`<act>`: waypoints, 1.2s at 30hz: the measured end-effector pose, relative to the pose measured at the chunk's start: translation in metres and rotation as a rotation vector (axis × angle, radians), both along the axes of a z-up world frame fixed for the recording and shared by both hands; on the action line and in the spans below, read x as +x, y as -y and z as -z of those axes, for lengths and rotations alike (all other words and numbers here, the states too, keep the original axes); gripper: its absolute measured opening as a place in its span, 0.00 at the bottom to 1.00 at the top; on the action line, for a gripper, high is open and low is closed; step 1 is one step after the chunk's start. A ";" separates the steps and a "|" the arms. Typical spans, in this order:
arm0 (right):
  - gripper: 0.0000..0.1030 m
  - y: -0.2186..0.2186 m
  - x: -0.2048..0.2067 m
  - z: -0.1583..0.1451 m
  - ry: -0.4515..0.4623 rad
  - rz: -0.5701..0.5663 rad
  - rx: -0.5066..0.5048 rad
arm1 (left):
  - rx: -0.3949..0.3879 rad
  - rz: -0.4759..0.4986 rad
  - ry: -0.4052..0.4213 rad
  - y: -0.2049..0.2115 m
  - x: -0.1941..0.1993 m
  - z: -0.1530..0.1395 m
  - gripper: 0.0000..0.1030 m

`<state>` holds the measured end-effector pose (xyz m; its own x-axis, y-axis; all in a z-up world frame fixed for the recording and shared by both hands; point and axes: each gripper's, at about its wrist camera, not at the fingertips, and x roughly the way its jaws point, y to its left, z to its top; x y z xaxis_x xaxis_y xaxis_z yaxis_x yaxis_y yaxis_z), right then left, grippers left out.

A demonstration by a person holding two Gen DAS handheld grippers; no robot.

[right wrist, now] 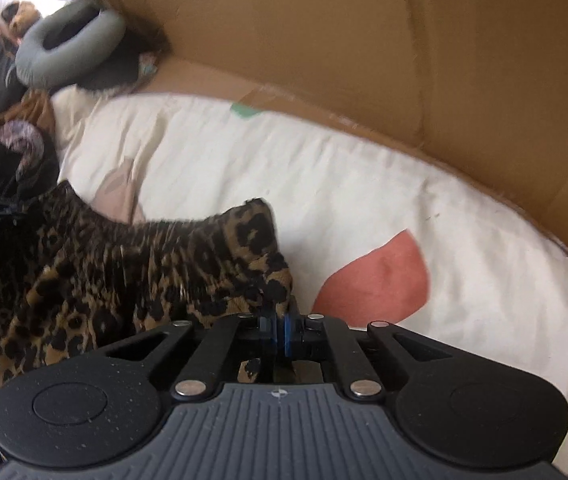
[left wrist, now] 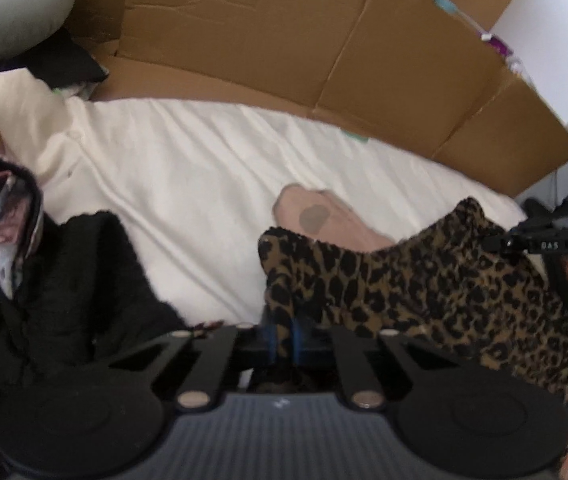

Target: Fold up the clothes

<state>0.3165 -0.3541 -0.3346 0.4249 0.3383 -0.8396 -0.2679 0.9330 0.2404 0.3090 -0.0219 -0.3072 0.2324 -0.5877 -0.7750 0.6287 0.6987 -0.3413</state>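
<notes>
Left wrist view: the left hand-held gripper (left wrist: 283, 338) is pinched tight on one edge of the leopard-print garment (left wrist: 424, 280), and the right hand-held gripper (right wrist: 279, 334) clamps another edge, so it hangs bunched between them above the white bed (left wrist: 187, 176). No fold looks made; a black garment (left wrist: 79, 280) waits alongside.

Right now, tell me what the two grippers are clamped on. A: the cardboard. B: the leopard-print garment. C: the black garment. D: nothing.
B: the left gripper and right gripper each pinch an edge of the leopard-print garment.
</notes>
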 end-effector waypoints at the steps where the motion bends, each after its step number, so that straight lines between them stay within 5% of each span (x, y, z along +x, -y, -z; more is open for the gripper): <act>1: 0.01 0.002 0.000 -0.003 0.011 0.007 -0.003 | -0.015 -0.002 0.001 0.001 0.001 -0.003 0.05; 9: 0.01 0.020 0.009 -0.024 0.086 0.053 -0.049 | -0.066 0.014 0.072 0.028 0.011 -0.025 0.04; 29: 0.01 0.012 0.066 -0.037 0.204 0.076 -0.169 | 0.011 -0.074 0.153 0.062 0.060 -0.023 0.03; 32: 0.04 0.008 0.072 -0.030 0.182 0.062 -0.187 | 0.082 -0.087 0.124 0.071 0.067 -0.013 0.12; 34: 0.16 0.008 0.071 -0.028 0.166 0.069 -0.194 | 0.098 -0.118 0.129 0.069 0.065 -0.014 0.18; 36: 0.31 0.011 0.068 -0.029 0.162 0.082 -0.199 | 0.098 -0.142 0.136 0.066 0.062 -0.018 0.34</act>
